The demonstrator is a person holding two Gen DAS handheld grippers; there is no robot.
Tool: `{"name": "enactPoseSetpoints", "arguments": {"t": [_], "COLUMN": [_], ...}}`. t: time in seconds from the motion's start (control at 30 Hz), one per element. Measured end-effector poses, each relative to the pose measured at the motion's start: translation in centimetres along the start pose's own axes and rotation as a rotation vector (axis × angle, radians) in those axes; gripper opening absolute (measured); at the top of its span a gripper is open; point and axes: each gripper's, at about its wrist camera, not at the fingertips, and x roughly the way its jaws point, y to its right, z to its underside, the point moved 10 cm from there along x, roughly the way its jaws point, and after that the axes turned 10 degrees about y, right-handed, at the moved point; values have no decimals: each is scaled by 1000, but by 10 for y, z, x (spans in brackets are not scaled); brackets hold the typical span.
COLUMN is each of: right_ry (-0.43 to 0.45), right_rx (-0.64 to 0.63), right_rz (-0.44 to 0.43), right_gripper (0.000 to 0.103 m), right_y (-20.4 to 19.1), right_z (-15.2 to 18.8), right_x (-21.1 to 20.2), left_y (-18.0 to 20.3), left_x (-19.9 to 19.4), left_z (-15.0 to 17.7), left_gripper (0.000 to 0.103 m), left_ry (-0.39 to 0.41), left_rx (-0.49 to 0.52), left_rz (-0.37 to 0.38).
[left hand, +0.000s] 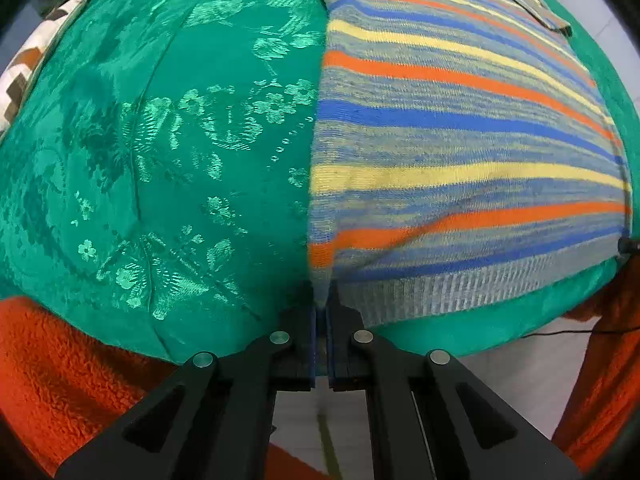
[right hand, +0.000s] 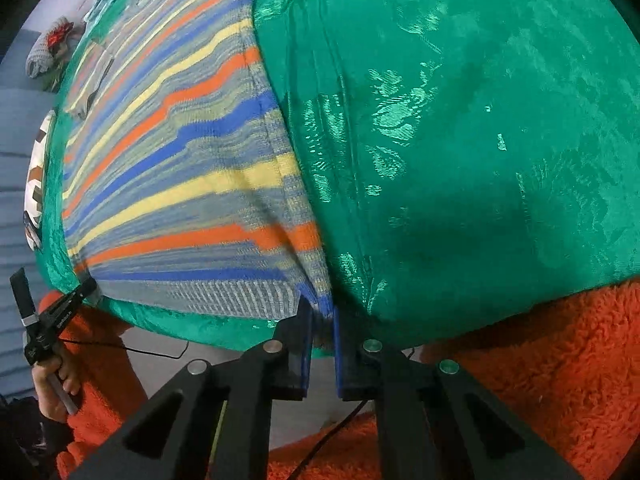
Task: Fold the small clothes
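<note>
both tools, left tool (left hand: 321, 296) and right tool (right hand: 320, 312), pinch striped sweater (left hand: 460, 152) hem corners.

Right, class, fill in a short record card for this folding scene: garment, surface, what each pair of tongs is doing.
garment: striped sweater, lying flat, ribbed hem nearest
surface: green patterned cloth
left tongs: shut on the sweater's near left hem corner
right tongs: shut on the near right hem corner
stage: no fold visible in the body yet
</note>
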Motion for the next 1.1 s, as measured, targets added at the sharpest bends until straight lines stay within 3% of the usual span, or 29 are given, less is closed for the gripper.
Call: {"name": "enactPoseSetpoints", "arguments": {"t": [0.13,0.2,0.27,0.3,0.33,0.43,0.57,0.67,0.73,0.8,0.9,0.97,1.1], "right_ry": [34,47,71,87,125,246,509,690,809,897,892,866,851], "right_rx": [-22,-30,-40,-40,-42,-46,-7,28,-10,-73,-88,-109,-164], "right_rz": [42,67,107,125,145,185,257,242,269,320,309,320,341], "right_gripper": [10,20,40,54,61,62,65,69,76,78,78,78,78], "right_y": [-9,-7,-8,-6,-5,-2,6,5,1,-10,-14,-15,-25], "right_z": [3,3,5,4,3,-4,-23,-42,-55,-59,-66,-65,-62], "right_x": [3,-4,-12,-17,-27,-53,-100,-135,-155,-162,-152,-145,-136], "left_y": [25,31,32,32,30,30,19,-11,-37,-55,-78,-75,-55], "left_x": [9,7,0,-6,-14,-43,-72,-76,-81,-81,-67,-54,-58], "left_z": [-5,-3,0,1,1,-8,-29,-55,-76,-92,-94,-89,-84], "left_gripper": [7,9,22,39,57,83,85,89,96,96,96,96,96], "left_ry": [5,2,2,10,32,127,257,370,441,517,525,476,498], "left_rx": [15,6,-9,-12,-14,-42,-81,-79,-97,-117,-131,-142,-58], "left_rz": [-11,-6,0,-13,-30,-56,-97,-170,-210,-255,-336,-332,-330]}}
